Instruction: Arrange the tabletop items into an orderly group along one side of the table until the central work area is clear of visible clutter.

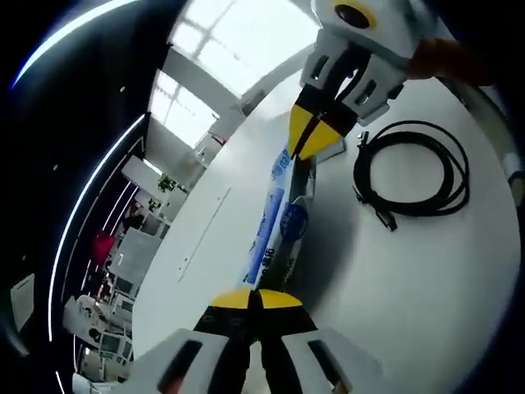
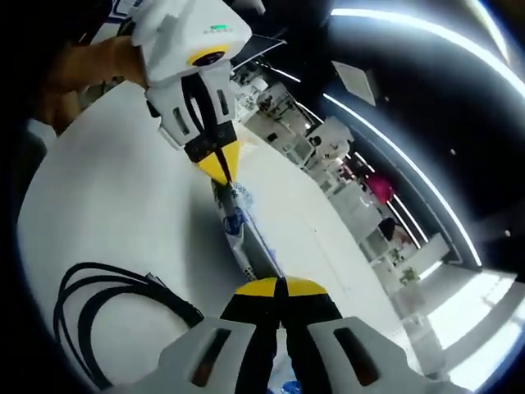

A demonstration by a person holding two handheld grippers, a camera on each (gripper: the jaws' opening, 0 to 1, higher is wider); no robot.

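Note:
A long blue-and-white packet (image 1: 283, 222) is stretched above the white table (image 1: 410, 287), held at both ends. My left gripper (image 1: 254, 300) is shut on its near end at the bottom of the left gripper view. My right gripper (image 1: 316, 135) comes in from the top, shut on the far end. In the right gripper view the same packet (image 2: 238, 226) runs from my right gripper (image 2: 279, 287) up to my left gripper (image 2: 220, 168), and both yellow tips pinch it. A coiled black cable (image 1: 414, 168) lies on the table beside the packet.
The black cable (image 2: 98, 304) sits low and left in the right gripper view on the table (image 2: 107, 197). A person's hand (image 2: 86, 74) holds the left gripper. Beyond the table's edge are office desks (image 2: 328, 139) and bright windows (image 1: 221, 49).

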